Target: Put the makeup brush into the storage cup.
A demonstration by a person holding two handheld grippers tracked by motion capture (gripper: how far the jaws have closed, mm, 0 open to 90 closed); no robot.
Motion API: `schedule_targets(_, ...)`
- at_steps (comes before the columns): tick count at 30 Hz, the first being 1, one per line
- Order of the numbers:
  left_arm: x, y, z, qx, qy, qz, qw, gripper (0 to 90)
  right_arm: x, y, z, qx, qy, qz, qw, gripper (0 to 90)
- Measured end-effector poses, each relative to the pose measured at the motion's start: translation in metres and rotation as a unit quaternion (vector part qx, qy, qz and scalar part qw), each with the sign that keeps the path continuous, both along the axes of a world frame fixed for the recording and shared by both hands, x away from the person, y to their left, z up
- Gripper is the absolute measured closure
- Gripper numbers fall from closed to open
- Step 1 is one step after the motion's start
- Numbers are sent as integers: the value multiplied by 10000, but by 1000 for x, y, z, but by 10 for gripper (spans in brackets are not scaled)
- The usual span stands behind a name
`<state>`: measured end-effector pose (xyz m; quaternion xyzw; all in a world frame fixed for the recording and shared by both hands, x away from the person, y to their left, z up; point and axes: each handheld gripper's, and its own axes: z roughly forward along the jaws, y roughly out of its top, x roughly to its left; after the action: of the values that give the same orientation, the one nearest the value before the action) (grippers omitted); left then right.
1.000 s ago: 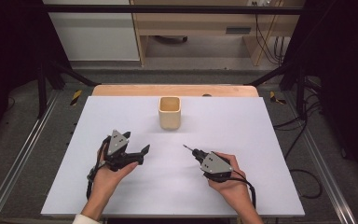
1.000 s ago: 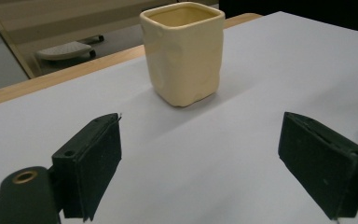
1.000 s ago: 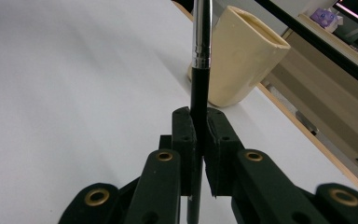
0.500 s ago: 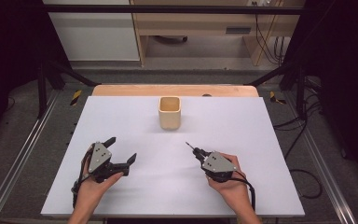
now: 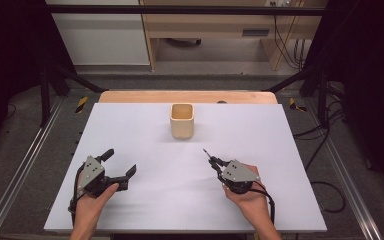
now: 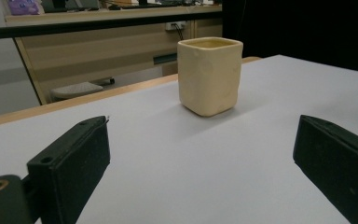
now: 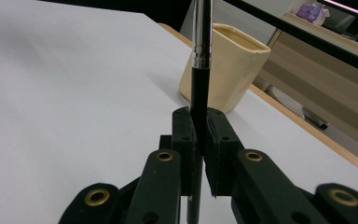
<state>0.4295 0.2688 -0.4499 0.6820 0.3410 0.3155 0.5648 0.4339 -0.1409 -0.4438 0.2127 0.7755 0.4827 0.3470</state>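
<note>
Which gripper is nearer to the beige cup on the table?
The right gripper, shut on a pen, is nearer: it sits in front of the cup, slightly to its right. The left gripper, open, is farther, toward the table's near left.

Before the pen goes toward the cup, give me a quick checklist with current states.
1. Right gripper shut on pen: ok.
2. Pen tip aimed toward cup: ok.
3. Cup upright on table: ok.
4. Cup empty: cannot tell, the inside is barely visible.
5. Path from pen to cup free: ok.
6. Left gripper open, holding nothing, apart from cup: ok.
</note>
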Motion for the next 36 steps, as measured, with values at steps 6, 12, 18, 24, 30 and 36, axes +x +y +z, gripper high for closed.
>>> schedule_targets(6,-1,-1,-3,-37,-1,-8,10000,30,3,-1,4,311,137,-28,9994,833)
schedule_targets(12,1,-9,-4,110,-38,-141,9998,30,9,-1,4,310,297,-40,9991,834)
schedule_targets(18,2,-9,-6,75,-14,-171,9998,30,19,-1,13,555,407,-143,9975,834)
schedule_targets(24,2,-5,-5,-29,-42,-131,9999,30,30,2,22,632,481,-192,9967,834)
schedule_targets(30,1,-6,-5,-40,-77,-218,9997,32,36,5,29,772,549,-186,9953,834)
schedule_targets(36,2,-6,-5,-23,-134,-287,9995,29,39,6,33,817,597,-184,9947,834)
